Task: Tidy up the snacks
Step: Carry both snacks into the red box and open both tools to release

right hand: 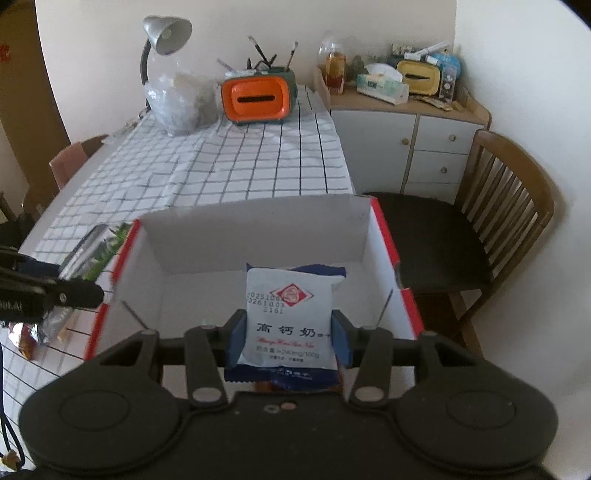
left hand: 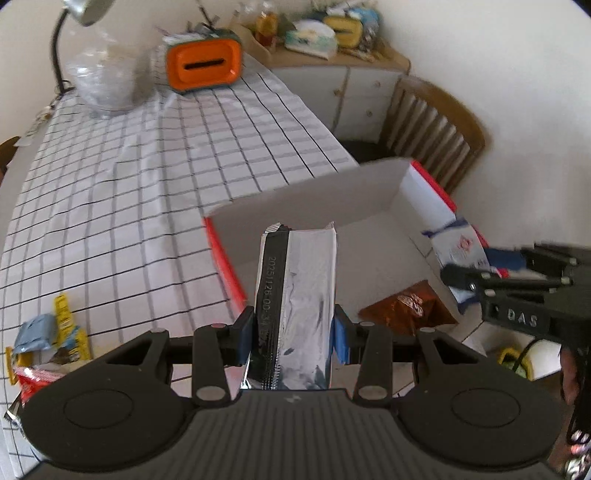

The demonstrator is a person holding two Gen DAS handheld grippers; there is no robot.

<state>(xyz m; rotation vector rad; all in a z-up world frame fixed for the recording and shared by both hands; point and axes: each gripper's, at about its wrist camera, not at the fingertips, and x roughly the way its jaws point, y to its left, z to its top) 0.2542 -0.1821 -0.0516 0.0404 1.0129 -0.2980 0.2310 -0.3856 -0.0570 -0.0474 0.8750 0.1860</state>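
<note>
My left gripper (left hand: 293, 334) is shut on a silver foil snack packet (left hand: 299, 306) and holds it over the left rim of an open red-and-white cardboard box (left hand: 225, 258). A brown snack packet (left hand: 410, 308) lies inside the box. My right gripper (right hand: 288, 338) is shut on a white-and-blue milk snack packet (right hand: 288, 314) and holds it above the box's white inside (right hand: 255, 236). In the left wrist view the right gripper (left hand: 458, 275) and its packet (left hand: 460, 245) show at the right. In the right wrist view the left gripper (right hand: 88, 293) shows at the left.
Loose snack packets (left hand: 44, 350) lie on the checked tablecloth (left hand: 129, 177) at the near left. An orange tissue box (right hand: 256, 98), a plastic bag (right hand: 181, 99) and a desk lamp (right hand: 166, 35) stand at the far end. A wooden chair (right hand: 480, 221) and a cabinet (right hand: 406, 147) are to the right.
</note>
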